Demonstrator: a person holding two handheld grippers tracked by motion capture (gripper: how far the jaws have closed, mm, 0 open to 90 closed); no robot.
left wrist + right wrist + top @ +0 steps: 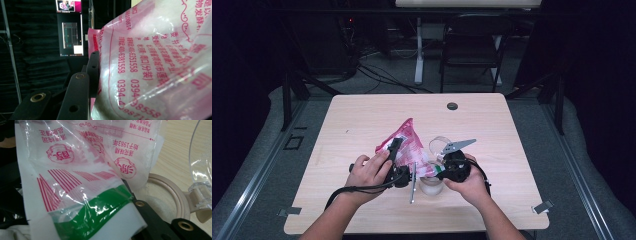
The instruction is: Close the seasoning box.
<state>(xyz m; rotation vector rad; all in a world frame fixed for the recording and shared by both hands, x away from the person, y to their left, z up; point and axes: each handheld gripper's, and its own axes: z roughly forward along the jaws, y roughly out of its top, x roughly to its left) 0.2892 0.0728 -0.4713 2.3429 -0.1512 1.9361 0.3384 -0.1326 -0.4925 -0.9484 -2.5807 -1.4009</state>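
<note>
The step in hand looks like pouring white powder from the bag [404, 142] into the jar [431, 184], which stands near the front of the table [362, 115] with its clear hinged lid [439, 145] flipped back. The bag is held up and tilted above the jar between the two grippers. The left gripper [396, 150] clamps the bag's full body, one black jaw pressed against the plastic in the left gripper view. The right gripper [447, 167] has its jaws pressed together on the bag's green-striped corner [105, 202], just above the jar's rim [172, 192]. The next move likely calls for tipping the bag further while keeping its mouth over the opening, since powder could spill onto the table. The bag's mouth is hidden behind folds of plastic, so whether powder is flowing is unclear. A thin metal tool [413, 182] lies beside the jar; its kind is hard to make out.
</note>
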